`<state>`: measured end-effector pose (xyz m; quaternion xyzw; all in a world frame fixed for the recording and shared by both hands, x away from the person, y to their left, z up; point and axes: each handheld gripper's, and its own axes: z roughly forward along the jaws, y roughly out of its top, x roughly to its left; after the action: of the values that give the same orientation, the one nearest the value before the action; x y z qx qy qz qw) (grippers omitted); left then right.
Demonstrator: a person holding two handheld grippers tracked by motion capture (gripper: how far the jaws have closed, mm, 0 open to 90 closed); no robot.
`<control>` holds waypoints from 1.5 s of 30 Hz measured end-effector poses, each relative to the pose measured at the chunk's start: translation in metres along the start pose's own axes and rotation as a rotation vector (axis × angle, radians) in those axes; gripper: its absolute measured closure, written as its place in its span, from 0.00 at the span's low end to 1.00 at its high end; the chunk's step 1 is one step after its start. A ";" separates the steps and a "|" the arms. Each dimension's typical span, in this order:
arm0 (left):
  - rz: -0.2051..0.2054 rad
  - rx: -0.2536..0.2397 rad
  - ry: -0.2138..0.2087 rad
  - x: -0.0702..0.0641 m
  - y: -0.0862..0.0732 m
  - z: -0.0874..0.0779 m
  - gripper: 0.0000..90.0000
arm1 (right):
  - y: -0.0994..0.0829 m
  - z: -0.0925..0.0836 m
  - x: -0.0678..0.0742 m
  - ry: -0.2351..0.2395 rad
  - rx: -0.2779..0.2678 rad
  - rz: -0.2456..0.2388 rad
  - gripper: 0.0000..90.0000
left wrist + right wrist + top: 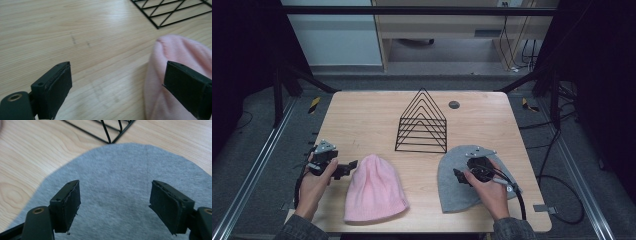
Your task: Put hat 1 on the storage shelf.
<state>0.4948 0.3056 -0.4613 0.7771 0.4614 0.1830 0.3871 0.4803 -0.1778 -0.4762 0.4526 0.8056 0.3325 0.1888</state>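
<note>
Two soft hats lay flat on the wooden table (pixel 362 115), near the front edge. Pink hat (pixel 374 189) toward the left, grey hat (pixel 462 182) toward the right, a bare strip of wood between them. Neither one lifted, folded or pinched yet.

Just beside the pink hat's top, at its left, hung the left gripper (pixel 352 164), held in the left hand (pixel 314 182). Jaws spread wide, with only bare wood between them in the left gripper view. Pink hat (pixel 180 75) lying behind one of the jaws there, but not squeezed.

Over the grey hat sat the right gripper (pixel 458 176), held in the right hand (pixel 489 190). Jaws spread wide too. Looked down on the grey hat (pixel 117 195) in the right gripper view, with cloth lying flat under the gap. Hard to tell if the tips touched the cloth. No pinch.

Farther back, in the middle of the table, stood a black wire rack (pixel 422 122) shaped like a pointy tent, with nothing in it. Close behind the grey hat's top, a bit farther from the pink one. Beyond that, a small dark round spot (pixel 454 104) in the wood.

Looked like the very start. Nothing moved so far. Grabbing the hats likely first, and all the rest left to do.
</note>
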 end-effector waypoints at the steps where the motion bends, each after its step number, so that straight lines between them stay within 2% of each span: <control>1: 0.012 0.001 -0.009 -0.003 0.001 0.000 0.09 | -0.001 0.001 0.000 -0.012 0.007 -0.022 0.28; 3: 0.019 0.003 -0.022 -0.006 0.002 0.000 0.10 | -0.001 0.001 0.001 -0.027 0.013 -0.039 0.28; 4: 0.030 0.010 -0.055 -0.012 0.004 0.001 0.11 | -0.002 0.002 0.001 -0.049 0.002 -0.064 0.29; 5: 0.037 0.018 -0.075 -0.016 0.006 0.001 0.11 | -0.002 0.002 0.001 -0.049 -0.001 -0.073 0.30; 6: 0.037 0.018 -0.075 -0.016 0.006 0.001 0.12 | -0.002 0.002 0.002 -0.048 -0.001 -0.078 0.32; 7: 0.055 0.021 -0.083 -0.021 0.009 0.001 0.12 | -0.002 0.002 0.002 -0.048 -0.001 -0.078 0.32; 8: 0.087 0.021 -0.072 -0.029 0.013 0.001 0.12 | -0.003 0.002 0.003 -0.046 0.001 -0.089 0.34; 10: 0.087 0.019 -0.063 -0.033 0.015 0.003 0.12 | -0.003 0.003 0.003 -0.055 -0.001 -0.096 0.34; 12: 0.091 0.029 -0.062 -0.035 0.017 0.005 0.13 | -0.003 0.003 0.003 -0.069 -0.009 -0.076 0.32; 13: 0.101 0.046 -0.050 -0.036 0.016 0.008 0.13 | -0.003 0.003 0.003 -0.069 -0.009 -0.076 0.32; 14: 0.126 0.082 -0.036 -0.036 0.014 0.014 0.16 | -0.002 0.004 0.003 -0.070 -0.005 -0.045 0.30; 17: 0.108 0.108 -0.035 -0.033 0.010 0.019 0.17 | -0.002 0.005 0.002 -0.061 0.006 -0.027 0.29; 18: 0.094 0.120 -0.050 -0.030 0.007 0.020 0.25 | -0.002 0.005 0.003 -0.052 0.002 -0.020 0.31; 20: 0.092 0.129 -0.048 -0.029 0.006 0.022 0.29 | -0.001 0.004 0.003 -0.049 -0.005 -0.023 0.33; 26: 0.120 0.203 -0.085 -0.037 0.002 0.032 0.46 | -0.001 0.005 0.005 -0.048 0.009 -0.025 0.32; 32: 0.128 0.222 -0.121 -0.041 0.001 0.035 0.64 | -0.002 0.006 0.004 -0.054 0.020 -0.022 0.31; 38: 0.147 0.230 -0.119 -0.043 0.001 0.033 0.81 | -0.002 0.006 0.004 -0.062 0.023 -0.026 0.32; 41: 0.151 0.226 -0.118 -0.044 0.002 0.032 0.86 | -0.001 0.006 0.005 -0.060 0.022 -0.028 0.32; 45: 0.141 0.185 -0.105 -0.045 0.005 0.025 0.88 | -0.001 0.005 0.005 -0.062 0.023 -0.031 0.32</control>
<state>0.4907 0.2546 -0.4699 0.8486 0.3993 0.1254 0.3235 0.4802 -0.1720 -0.4810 0.4524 0.8100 0.3060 0.2137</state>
